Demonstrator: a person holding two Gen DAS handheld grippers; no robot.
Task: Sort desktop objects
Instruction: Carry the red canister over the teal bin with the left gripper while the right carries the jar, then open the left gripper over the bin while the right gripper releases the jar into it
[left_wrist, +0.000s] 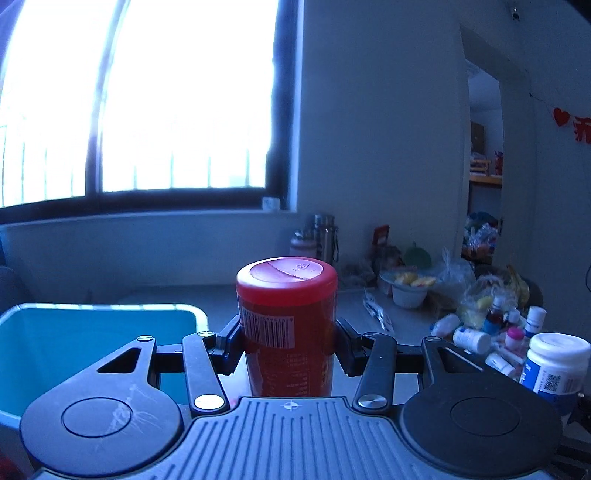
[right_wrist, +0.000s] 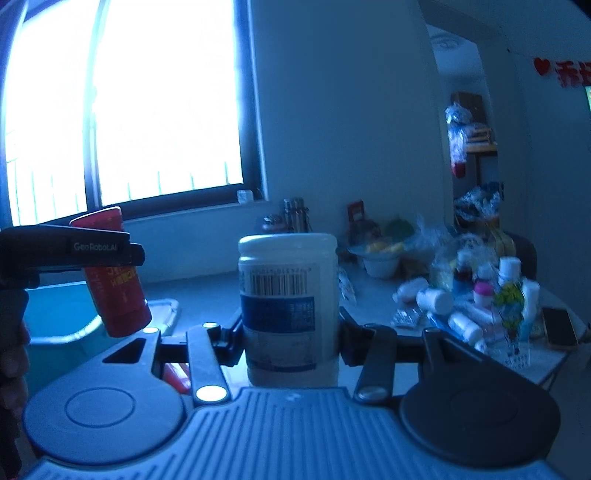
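My left gripper (left_wrist: 288, 338) is shut on a red canister (left_wrist: 287, 325) with a red lid and a barcode label, held upright above the table beside the teal bin (left_wrist: 74, 332). In the right wrist view the same red canister (right_wrist: 118, 284) hangs tilted in the left gripper's black fingers (right_wrist: 92, 247) over the teal bin (right_wrist: 59, 314). My right gripper (right_wrist: 290, 332) is shut on a white bottle (right_wrist: 289, 306) with a white cap, a blue label and a barcode. That white bottle (left_wrist: 556, 369) also shows at the right of the left wrist view.
A heap of small medicine bottles (right_wrist: 476, 306) and blister packs lies on the grey table (right_wrist: 207, 295) at the right, with a phone (right_wrist: 561, 326) near its edge. A white bowl (left_wrist: 408, 291), plastic bags and metal flasks (left_wrist: 325, 236) stand at the back. A red item (right_wrist: 177, 376) lies under my right gripper.
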